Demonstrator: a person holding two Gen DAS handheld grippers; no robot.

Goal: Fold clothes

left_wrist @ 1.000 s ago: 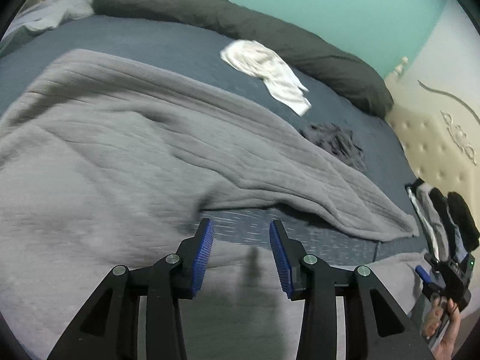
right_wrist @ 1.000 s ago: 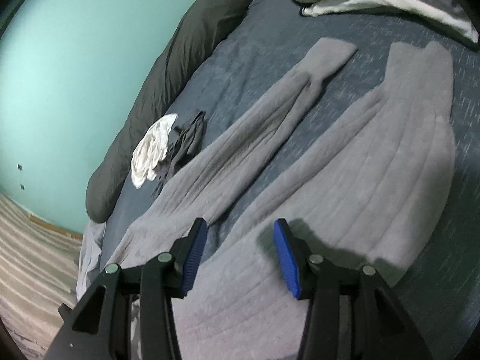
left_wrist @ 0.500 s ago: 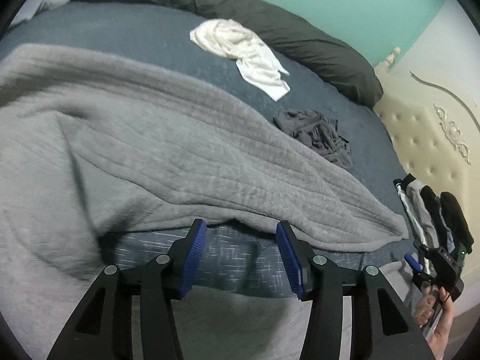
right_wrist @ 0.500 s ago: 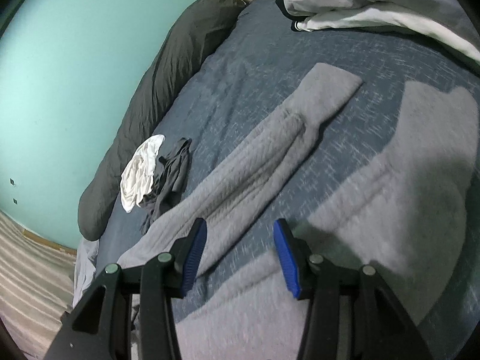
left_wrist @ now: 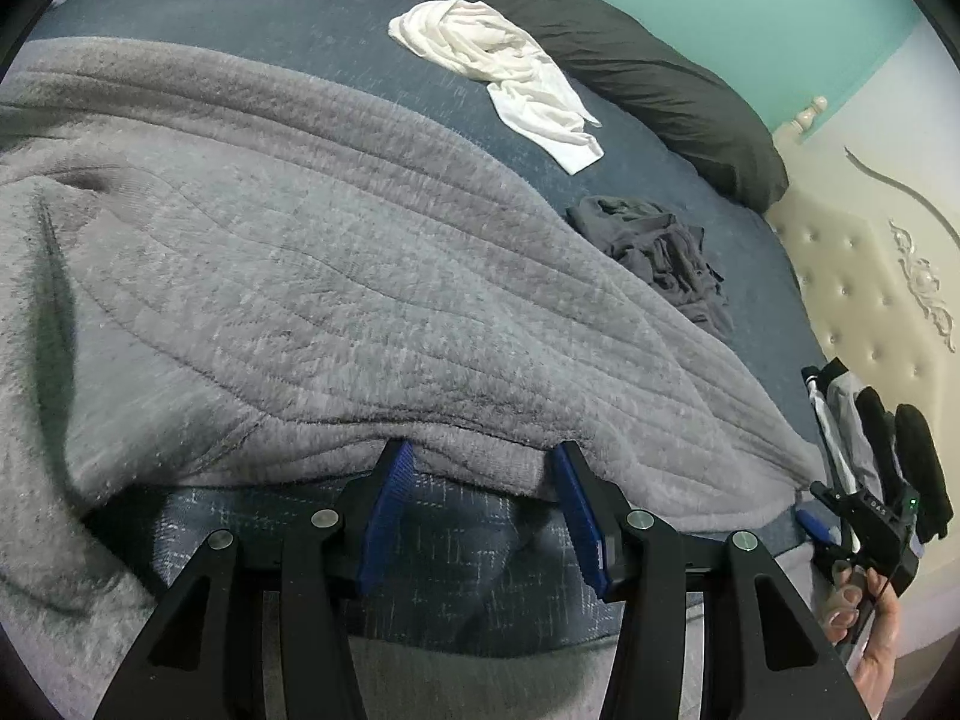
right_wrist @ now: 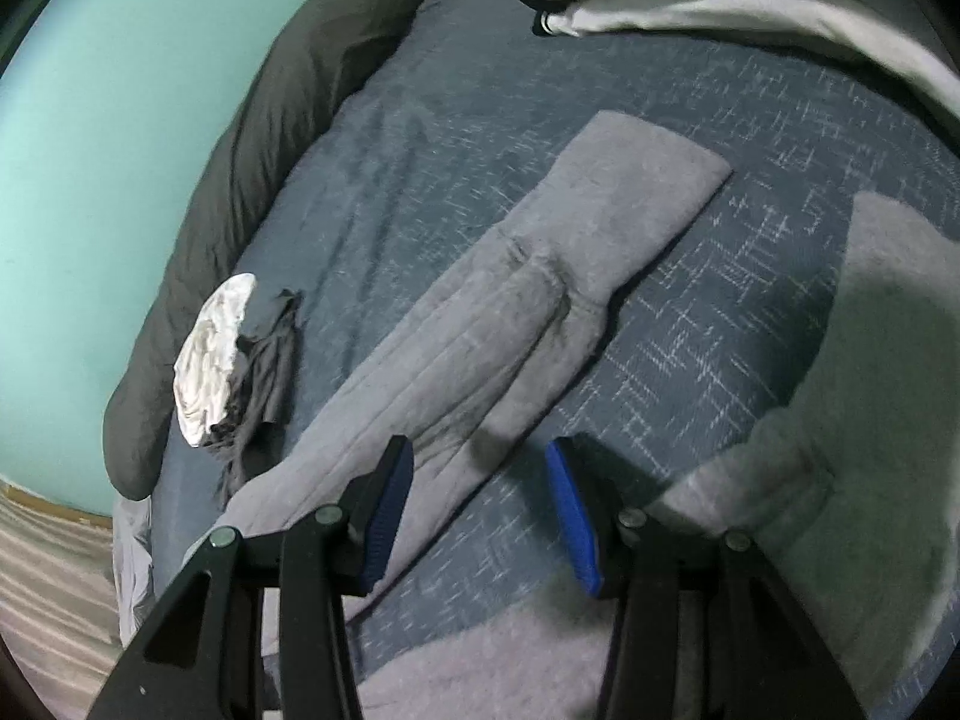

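Both tongs gaped empty: the left tongs [left_wrist: 483, 468] had dropped within a second to the inner edge of one leg of the grey fleece trousers [left_wrist: 336, 276], and the right tongs [right_wrist: 480, 468] had sunk toward that leg's cuff end. The trousers lay spread on the bed [right_wrist: 420, 138], legs apart, likely about to be lapped together.

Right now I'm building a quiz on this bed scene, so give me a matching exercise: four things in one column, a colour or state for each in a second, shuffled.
Things:
1. fleece garment
2. crumpled cloth
3. long pillow
4. left claw

Colour or state:
A. white, bunched up near the pillow
B. open, blue pads at the garment's edge
C. light grey, spread across the bed
D. dark grey, along the green wall

Pairs: 1-C, 2-A, 3-D, 4-B
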